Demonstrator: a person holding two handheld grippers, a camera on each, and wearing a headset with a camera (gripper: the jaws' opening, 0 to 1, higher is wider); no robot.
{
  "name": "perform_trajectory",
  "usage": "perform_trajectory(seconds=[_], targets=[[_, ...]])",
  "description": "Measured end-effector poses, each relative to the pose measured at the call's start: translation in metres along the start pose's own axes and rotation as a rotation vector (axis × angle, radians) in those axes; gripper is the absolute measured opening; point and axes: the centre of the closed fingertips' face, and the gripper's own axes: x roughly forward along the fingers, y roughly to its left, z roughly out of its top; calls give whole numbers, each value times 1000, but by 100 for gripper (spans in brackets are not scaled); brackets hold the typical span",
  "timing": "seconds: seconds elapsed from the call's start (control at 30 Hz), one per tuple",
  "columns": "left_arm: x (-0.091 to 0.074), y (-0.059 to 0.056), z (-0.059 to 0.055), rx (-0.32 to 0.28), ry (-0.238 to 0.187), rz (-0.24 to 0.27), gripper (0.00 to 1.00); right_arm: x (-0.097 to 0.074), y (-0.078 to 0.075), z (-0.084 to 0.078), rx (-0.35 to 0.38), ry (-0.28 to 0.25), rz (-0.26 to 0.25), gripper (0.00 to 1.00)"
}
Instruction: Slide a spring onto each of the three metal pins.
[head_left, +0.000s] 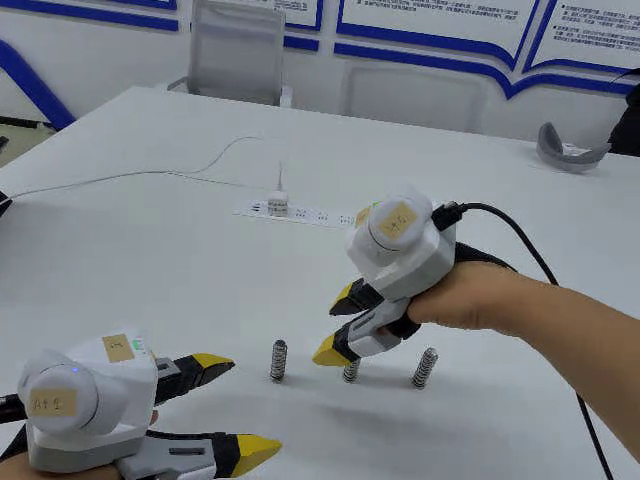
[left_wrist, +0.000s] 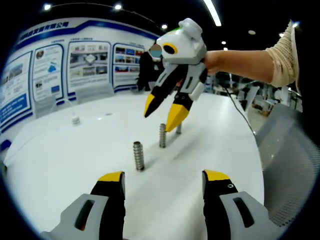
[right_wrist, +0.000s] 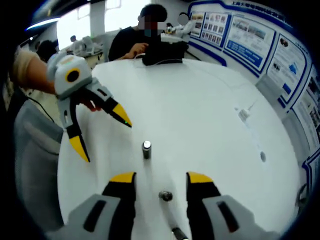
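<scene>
Three short upright pins stand in a row on the white table, each wrapped in a coiled spring: the left one (head_left: 279, 360), the middle one (head_left: 351, 370) and the right one (head_left: 425, 367). My right gripper (head_left: 335, 327) hovers open just above the middle pin, nothing between its yellow-tipped fingers, and its lower finger hides that pin's top. In the right gripper view the middle pin (right_wrist: 165, 196) lies between my jaws. My left gripper (head_left: 240, 405) stands open and empty at the near left, apart from the pins. The left gripper view has the springs (left_wrist: 138, 155) ahead of it.
A white power strip (head_left: 300, 212) with a thin cable lies mid-table. A grey chair (head_left: 237, 50) stands behind the far edge and a grey curved object (head_left: 570, 150) sits at the far right. A seated person (right_wrist: 150, 35) is across the table.
</scene>
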Motion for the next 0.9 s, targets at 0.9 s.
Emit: perform_trajectory(seconds=[0.9], targets=[[1, 2, 3, -9, -1, 7, 68, -63, -17, -57, 180, -181, -178, 55]])
